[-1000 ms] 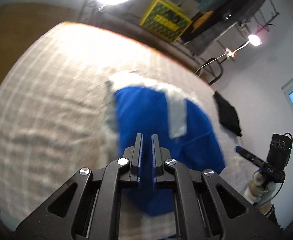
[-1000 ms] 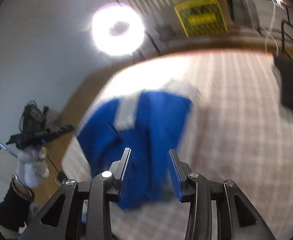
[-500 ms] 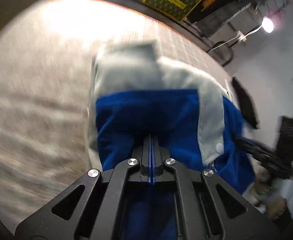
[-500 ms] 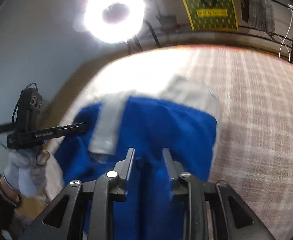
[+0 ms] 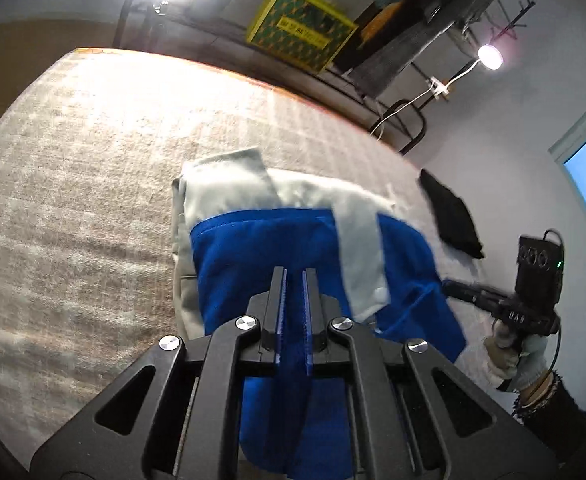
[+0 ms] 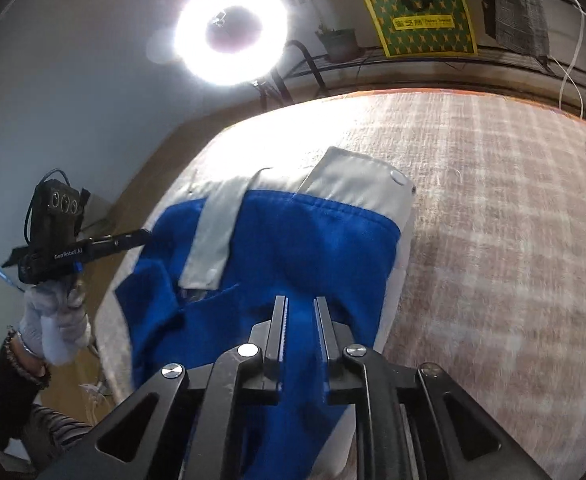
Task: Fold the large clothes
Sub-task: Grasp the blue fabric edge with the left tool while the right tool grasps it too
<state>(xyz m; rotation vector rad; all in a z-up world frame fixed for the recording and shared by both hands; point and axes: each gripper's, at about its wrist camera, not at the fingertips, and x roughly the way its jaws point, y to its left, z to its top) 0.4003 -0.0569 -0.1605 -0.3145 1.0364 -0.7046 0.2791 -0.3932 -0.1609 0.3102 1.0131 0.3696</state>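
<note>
Left wrist view: the left gripper (image 5: 293,276) has its fingers drawn close together, pinching a fold of the blue garment (image 5: 265,252), whose cloth passes between the pads and hangs down beneath them. The garment is blue with pale grey bands and lies partly spread on the checked bed cover (image 5: 77,184), its grey end farthest from the camera. At the right edge of this view the right gripper (image 5: 459,291) reaches the garment's side, held by a gloved hand (image 5: 517,356). A black cloth (image 5: 453,216) lies apart on the bed's far side.

In the right wrist view the right gripper (image 6: 302,312) also has its fingers narrowed on blue cloth, which fills the gap between the pads and drapes below; the fingers have just been closing on it. The left gripper (image 6: 143,234) shows at the left, its tip at the garment's edge, in a gloved hand (image 6: 53,320). A ring light (image 6: 231,32) glares above the bed.
</note>
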